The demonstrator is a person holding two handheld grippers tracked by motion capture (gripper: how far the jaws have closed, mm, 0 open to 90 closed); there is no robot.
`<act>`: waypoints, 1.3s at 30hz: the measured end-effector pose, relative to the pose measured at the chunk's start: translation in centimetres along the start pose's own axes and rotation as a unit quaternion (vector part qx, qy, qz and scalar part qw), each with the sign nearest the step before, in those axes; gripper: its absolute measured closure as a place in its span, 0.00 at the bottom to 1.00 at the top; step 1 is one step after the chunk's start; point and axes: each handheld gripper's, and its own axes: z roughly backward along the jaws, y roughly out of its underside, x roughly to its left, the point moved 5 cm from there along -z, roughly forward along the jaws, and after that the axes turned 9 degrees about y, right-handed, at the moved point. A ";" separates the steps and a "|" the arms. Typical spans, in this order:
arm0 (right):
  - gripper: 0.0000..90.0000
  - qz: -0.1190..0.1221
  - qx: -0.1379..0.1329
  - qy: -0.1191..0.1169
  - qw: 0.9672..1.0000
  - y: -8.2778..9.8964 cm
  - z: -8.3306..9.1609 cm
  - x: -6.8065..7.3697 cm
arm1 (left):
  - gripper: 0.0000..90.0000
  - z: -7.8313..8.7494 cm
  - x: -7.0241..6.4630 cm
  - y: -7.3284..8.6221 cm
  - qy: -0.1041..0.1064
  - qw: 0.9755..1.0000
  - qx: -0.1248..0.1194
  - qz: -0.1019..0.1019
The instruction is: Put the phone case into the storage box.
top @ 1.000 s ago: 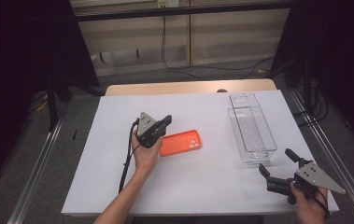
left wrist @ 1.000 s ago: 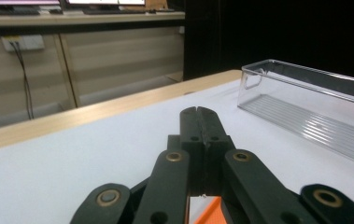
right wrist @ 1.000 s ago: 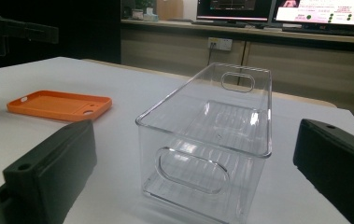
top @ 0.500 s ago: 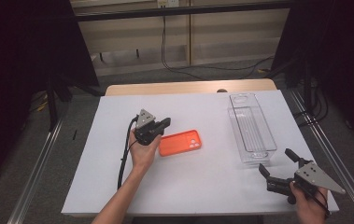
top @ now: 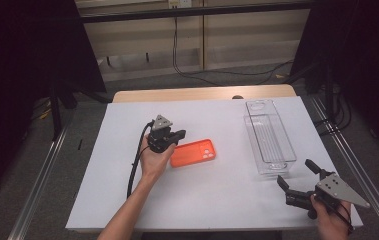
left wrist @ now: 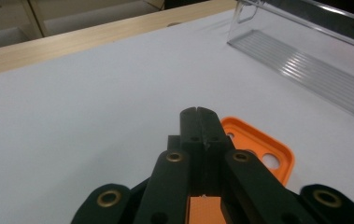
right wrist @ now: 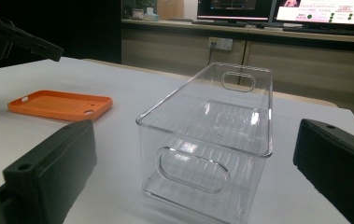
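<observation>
White sheeting covers the table (top: 217, 200), a matte, smooth surface with a strip of pale wood showing at its far edge, and dark room space and cabinets lie beyond.

Just past the tips of the left gripper (top: 179, 135) lies the orange phone case (top: 193, 152), flat on the sheet with its hollow side up. It looks like soft moulded rubber or silicone: rounded corners, a raised rim, and round camera cut-outs near one end. In the left gripper view the two black jaws are pressed together with nothing between them, and the case (left wrist: 263, 149) sits directly under and ahead of them. With the jaws closed like that, the tool seems placed to nudge or push the case rather than pinch it; whether the tips actually touch its rim I cannot tell.

The right gripper (top: 297, 182) rests low near the table's near edge, its jaws spread wide and empty. Straight ahead of it stands the clear plastic bin (right wrist: 212, 140), a long, rigid, glossy box with oval handle cut-outs at both ends and a ribbed floor. It sits open-topped and empty, probably waiting to receive the case, with the wide jaws lined up on its near end as if to steady it.
</observation>
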 end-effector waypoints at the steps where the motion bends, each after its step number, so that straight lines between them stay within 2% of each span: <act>1: 0.00 0.001 0.001 0.000 1.000 0.0 0.0 0.0 | 1.00 0.0 0.2 -0.1 -0.001 1.000 0.004 0.001; 2: 0.00 0.000 0.001 0.000 1.000 0.0 0.0 0.0 | 1.00 -0.2 0.6 -0.2 -0.020 1.000 0.011 -0.003; 3: 0.00 0.000 0.000 -0.001 1.000 0.0 0.0 0.0 | 1.00 -0.2 1.0 -0.3 -0.026 0.999 0.019 -0.007; 6: 0.00 0.001 0.001 0.000 1.000 0.0 0.0 0.0 | 1.00 -0.5 1.6 -0.2 -0.027 0.999 0.034 0.006; 8: 0.00 0.000 0.001 -0.001 1.000 0.0 0.1 0.0 | 1.00 -0.7 2.0 0.1 -0.021 0.999 0.041 0.018; 9: 0.00 0.000 0.000 0.000 1.000 0.0 0.1 0.0 | 1.00 -0.7 2.2 0.2 -0.024 0.998 0.049 0.015; 14: 0.00 0.000 0.001 -0.001 1.000 0.0 0.0 0.0 | 1.00 -1.3 2.9 1.1 -0.029 0.997 0.068 0.038; 15: 0.00 0.001 0.002 0.000 1.000 0.0 0.0 0.0 | 1.00 -1.3 3.0 1.2 -0.024 0.996 0.075 0.039; 17: 0.00 0.001 0.002 -0.001 1.000 0.0 0.1 0.0 | 1.00 -1.6 3.0 1.3 -0.024 0.996 0.072 0.044; 18: 0.00 -0.001 0.001 -0.001 1.000 0.0 0.1 0.0 | 1.00 -1.9 3.0 1.3 -0.030 0.996 0.075 0.044; 21: 0.00 -0.001 -0.001 -0.004 1.000 0.0 0.2 0.1 | 1.00 -2.5 2.7 1.6 -0.029 0.995 0.088 0.039; 23: 0.00 -0.001 -0.001 -0.004 1.000 0.0 0.2 0.0 | 1.00 -2.6 2.6 1.8 -0.036 0.993 0.107 0.026; 24: 0.00 -0.002 0.001 -0.003 1.000 0.0 0.2 0.0 | 1.00 -2.8 2.7 2.0 -0.036 0.993 0.111 0.027; 33: 0.00 -0.001 0.003 -0.003 1.000 0.1 0.2 0.0 | 1.00 -3.2 3.3 2.8 -0.044 0.991 0.123 0.030; 39: 0.00 0.000 0.003 -0.004 1.000 0.0 0.2 0.0 | 1.00 -3.5 3.2 3.1 -0.038 0.990 0.134 0.030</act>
